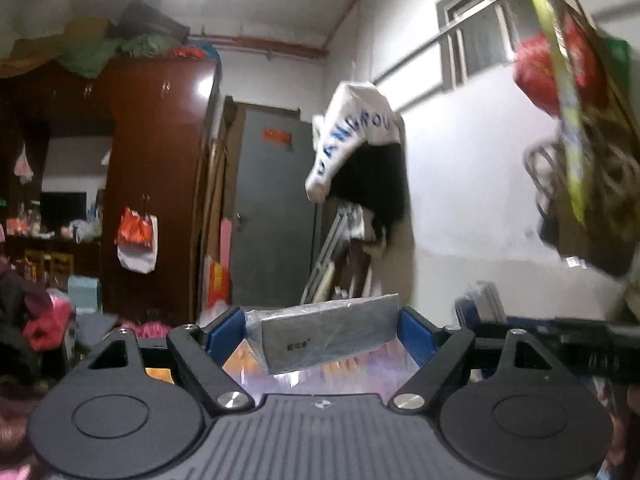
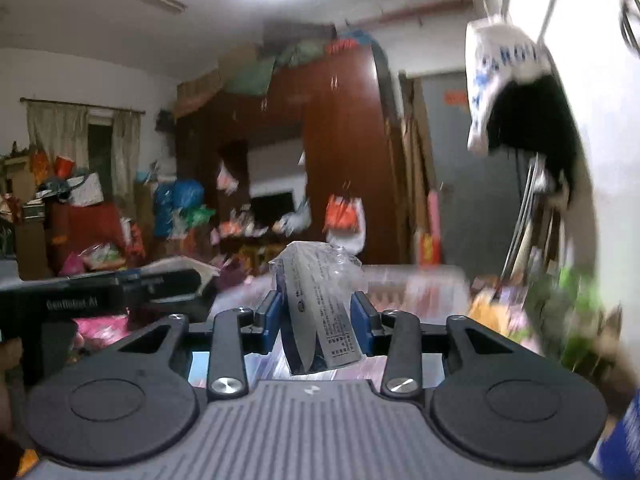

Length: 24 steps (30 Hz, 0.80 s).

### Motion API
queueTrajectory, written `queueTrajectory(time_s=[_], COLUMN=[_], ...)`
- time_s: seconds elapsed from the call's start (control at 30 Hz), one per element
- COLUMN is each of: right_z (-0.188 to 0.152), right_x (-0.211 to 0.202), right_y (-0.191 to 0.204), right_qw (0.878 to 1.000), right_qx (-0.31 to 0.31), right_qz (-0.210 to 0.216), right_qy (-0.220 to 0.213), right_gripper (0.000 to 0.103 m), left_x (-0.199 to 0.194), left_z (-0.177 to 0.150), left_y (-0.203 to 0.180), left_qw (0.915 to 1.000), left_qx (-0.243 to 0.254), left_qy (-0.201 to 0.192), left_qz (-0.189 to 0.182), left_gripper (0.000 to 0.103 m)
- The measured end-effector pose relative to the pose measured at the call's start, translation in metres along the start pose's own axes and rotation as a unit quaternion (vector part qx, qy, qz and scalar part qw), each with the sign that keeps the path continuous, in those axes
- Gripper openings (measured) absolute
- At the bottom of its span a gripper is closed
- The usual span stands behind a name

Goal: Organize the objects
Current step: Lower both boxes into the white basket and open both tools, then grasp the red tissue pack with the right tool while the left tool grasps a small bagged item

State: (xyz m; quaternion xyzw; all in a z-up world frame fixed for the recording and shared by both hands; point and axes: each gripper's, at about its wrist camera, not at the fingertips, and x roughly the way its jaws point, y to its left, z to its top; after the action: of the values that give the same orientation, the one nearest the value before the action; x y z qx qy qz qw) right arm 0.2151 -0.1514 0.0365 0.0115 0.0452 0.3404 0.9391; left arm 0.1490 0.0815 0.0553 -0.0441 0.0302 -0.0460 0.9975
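In the left wrist view, a flat silver-grey box (image 1: 320, 338) in clear plastic wrap lies crosswise, lifted off the surface below. My left gripper (image 1: 321, 330) is shut on it, jaws wide, one blue pad at each end. In the right wrist view, a second plastic-wrapped box (image 2: 320, 316), dark with a printed grey face, stands on edge. My right gripper (image 2: 318, 316) is shut on its narrow sides. Both grippers point level into the room. The right gripper's black body (image 1: 580, 340) shows at the right edge, and the left gripper's body (image 2: 100, 298) at the left.
A bed with a colourful cover (image 2: 416, 280) lies below. A dark wooden wardrobe (image 1: 156, 168) and a grey door (image 1: 272, 208) stand ahead. A white cloth with blue letters (image 1: 352, 136) hangs on the wall. Hanging bags (image 1: 580, 140) are close at upper right. Clutter (image 2: 100, 224) piles at the left.
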Motion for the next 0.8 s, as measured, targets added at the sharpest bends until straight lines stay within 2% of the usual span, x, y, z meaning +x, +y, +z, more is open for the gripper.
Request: queueTrajectory(time_s=[0.1,0.17,0.23,0.3,0.37,0.4,0.47,0.57,0.7,0.8], right_z=[0.031,0.037,0.034,0.026,0.017,0.012,0.001,-0.027,-0.066,-0.08], right_x=[0.034,0.058,0.076,0.088,0.083,0.074,0.048,0.021,0.014,0.021], right_y=[-0.009,-0.014,-0.017,-0.019,-0.021,-0.023,-0.027,-0.032,-0.035,-0.032], right_qw=[1.0,0.999,0.998,0.996,0.997,0.997,0.998,0.997,0.992,0.988], right_qx=[-0.01,-0.02,-0.03,-0.037,-0.031,-0.027,-0.021,-0.003,0.011,0.015], right_qz=[-0.013,-0.023,-0.029,-0.039,-0.042,-0.037,-0.033,-0.017,-0.017,-0.01], right_qy=[0.009,0.031,0.048,0.065,0.064,0.061,0.051,0.069,0.126,0.153], right_gripper=[0.042,0.042,0.049,0.079,0.092,0.101,0.103,0.103,0.103,0.103], left_x=[0.042,0.065,0.086,0.105,0.108,0.1,0.071,0.033,0.009,0.006], left_z=[0.03,0.033,0.028,0.017,0.007,0.003,-0.003,-0.026,-0.07,-0.089], left_y=[0.004,0.01,0.012,0.013,0.019,0.022,0.027,0.033,0.04,0.045], left_qw=[0.9994,0.9981,0.9976,0.9934,0.9895,0.9906,0.9939,0.9933,0.986,0.983], left_qx=[-0.006,-0.022,-0.014,-0.001,0.002,0.004,-0.001,-0.021,-0.037,-0.065], left_qy=[0.027,0.046,0.06,0.098,0.126,0.121,0.101,0.112,0.157,0.165], left_qz=[0.019,0.034,0.031,0.059,0.072,0.064,0.045,0.024,0.042,0.047], left_gripper=[0.085,0.086,0.089,0.09,0.09,0.09,0.09,0.1,0.099,0.098])
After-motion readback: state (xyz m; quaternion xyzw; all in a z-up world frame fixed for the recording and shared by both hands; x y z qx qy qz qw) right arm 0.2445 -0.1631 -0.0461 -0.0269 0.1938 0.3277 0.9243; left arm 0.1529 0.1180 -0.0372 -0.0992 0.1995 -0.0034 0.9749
